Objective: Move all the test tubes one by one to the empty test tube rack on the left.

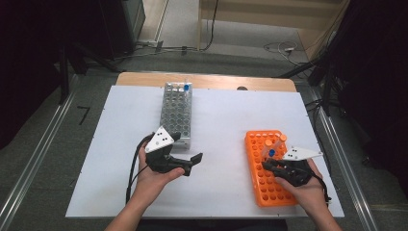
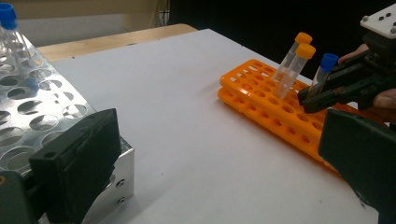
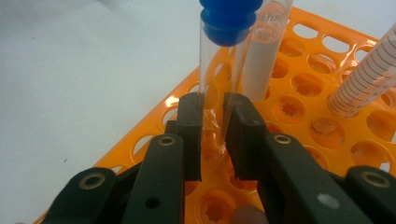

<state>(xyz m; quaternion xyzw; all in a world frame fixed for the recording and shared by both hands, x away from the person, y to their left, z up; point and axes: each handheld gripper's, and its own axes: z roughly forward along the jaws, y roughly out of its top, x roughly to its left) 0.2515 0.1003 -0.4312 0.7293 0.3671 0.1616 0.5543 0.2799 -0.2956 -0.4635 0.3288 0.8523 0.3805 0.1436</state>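
Step in hand: pick-up of the blue-capped tube (image 3: 219,70) from the orange rack (image 1: 262,185), which lies at about 4 o'clock on the white table (image 1: 216,120). The right gripper (image 3: 213,135) has its jaws clamped on the tube's lower body, tube seated in a well. The left gripper (image 1: 191,163) waits with jaws apart, beside the metal rack (image 1: 175,115) at 12 o'clock. Next move likely calls for a straight lift, clearing the two orange-capped tubes (image 2: 299,60) nearby
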